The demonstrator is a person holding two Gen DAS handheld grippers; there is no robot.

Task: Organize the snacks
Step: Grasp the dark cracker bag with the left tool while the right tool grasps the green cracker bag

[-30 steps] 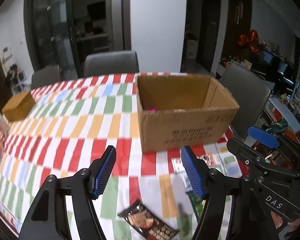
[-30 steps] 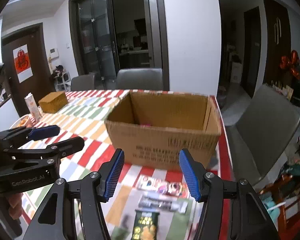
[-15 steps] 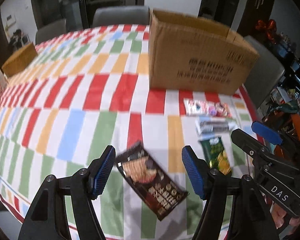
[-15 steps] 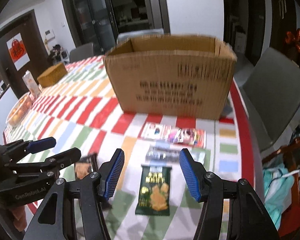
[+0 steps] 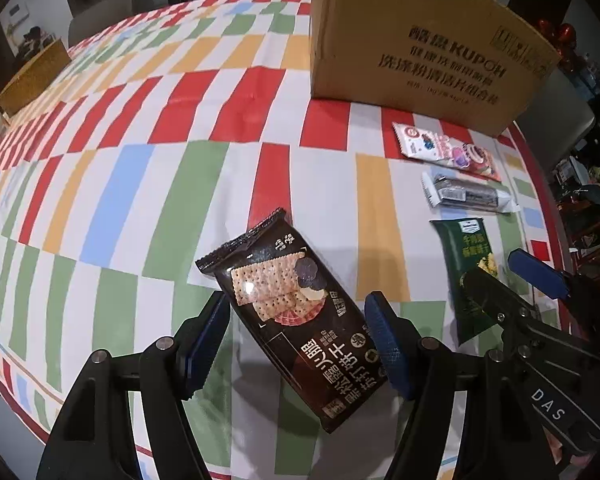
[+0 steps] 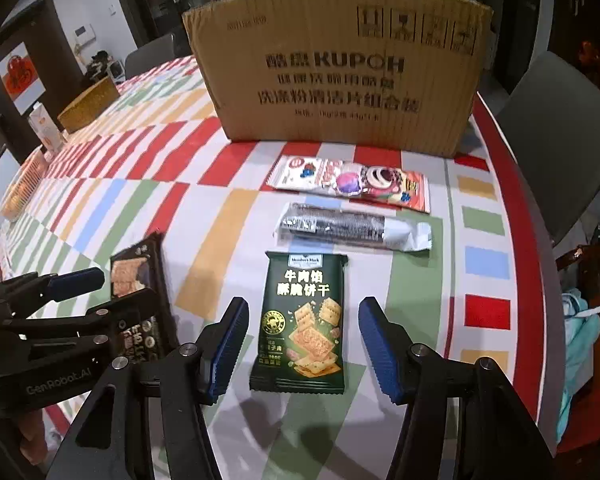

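Grey chairs [image 6: 560, 128] ring the table [image 5: 148, 128] (striped cloth), white walls behind.

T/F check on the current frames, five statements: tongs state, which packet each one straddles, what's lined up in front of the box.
1. Both tongs are open. True: the left tongs and right tongs each show a wide gap between their fingers.
2. The left tongs straddle the green cracker packet. False: they straddle the black cracker packet; the green cracker packet lies between the right tongs' fingers.
3. The black cracker packet is already lifted. False: it lies flat on the striped tablecloth, ungripped.
4. The cardboard box stands upright beyond the snacks. True.
5. The silver biscuit sleeve lies nearer the box than the pink-and-white packet. False: the pink-and-white packet is nearest the box.
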